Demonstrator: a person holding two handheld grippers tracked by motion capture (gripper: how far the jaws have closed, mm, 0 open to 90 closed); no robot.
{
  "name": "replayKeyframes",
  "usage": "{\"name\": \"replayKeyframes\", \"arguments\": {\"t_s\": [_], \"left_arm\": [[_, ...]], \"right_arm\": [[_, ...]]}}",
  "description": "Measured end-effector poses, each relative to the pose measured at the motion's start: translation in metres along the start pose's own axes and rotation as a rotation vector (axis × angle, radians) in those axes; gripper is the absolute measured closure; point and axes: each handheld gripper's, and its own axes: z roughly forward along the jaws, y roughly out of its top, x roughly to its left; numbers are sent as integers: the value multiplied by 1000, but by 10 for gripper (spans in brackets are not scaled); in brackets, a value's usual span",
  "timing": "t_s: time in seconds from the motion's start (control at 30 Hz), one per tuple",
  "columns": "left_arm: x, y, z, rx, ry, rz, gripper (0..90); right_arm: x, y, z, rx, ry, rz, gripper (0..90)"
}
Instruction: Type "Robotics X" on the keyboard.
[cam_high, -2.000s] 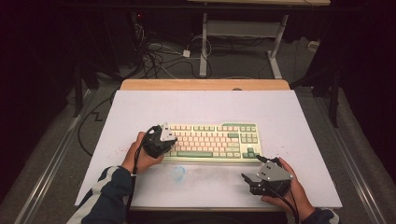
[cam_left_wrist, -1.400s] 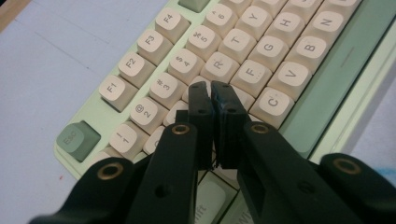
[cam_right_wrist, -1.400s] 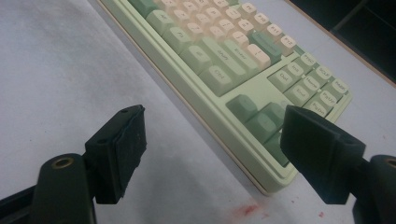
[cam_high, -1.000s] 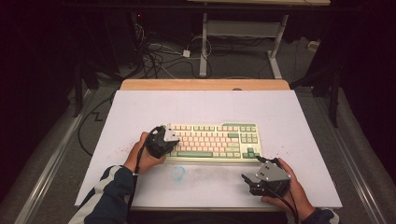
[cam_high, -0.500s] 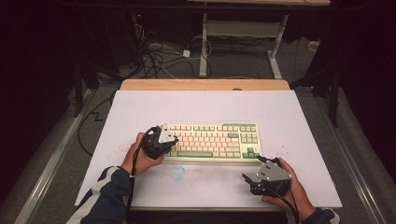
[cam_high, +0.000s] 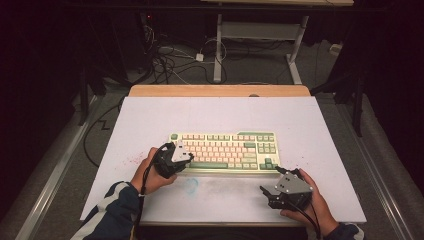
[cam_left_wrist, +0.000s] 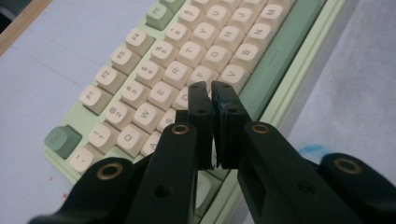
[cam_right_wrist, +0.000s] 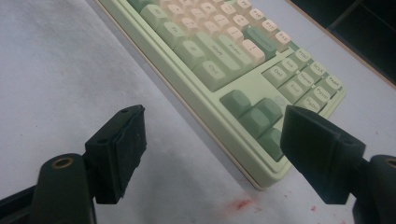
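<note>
Since two seconds ago, little has shifted: my left tongs (cam_high: 181, 156) have edged only slightly over the left end of the keyboard (cam_high: 225, 150), and my right tongs (cam_high: 274, 186) have kept their spot on the table (cam_high: 150, 120). The jaws of the left pair have just been closing a touch further, with nothing between them.

Starting on my left, those tongs are clenched, pads pressed together and empty. In the left gripper view (cam_left_wrist: 210, 100) their tips hang right above the cream letter keys (cam_left_wrist: 154, 93), near the D and F, with the green space bar (cam_left_wrist: 275, 56) just to their right and the function row farther ahead to the left. I cannot tell whether the tips touch a key.

The keyboard lies between my two hands, its long side running across in front of me.

On my right, the tongs are released, jaws standing wide with nothing in them. In the right gripper view (cam_right_wrist: 210, 140) the keyboard's near right corner, with its green arrow keys (cam_right_wrist: 254, 116), sits just ahead between the two pads, apart from both. A red smudge (cam_right_wrist: 240, 204) marks the table just below that corner.
</note>
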Motion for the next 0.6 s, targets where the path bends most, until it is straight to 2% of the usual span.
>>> {"name": "replayKeyframes", "arguments": {"t_s": [0.33,0.6], "left_arm": [[-16,-2,4,20,-50,17,844],[-22,-5,10,37,-62,27,844]], "right_arm": [[0,0,0,3,5,-1,233],[0,0,1,6,7,-2,233]]}}
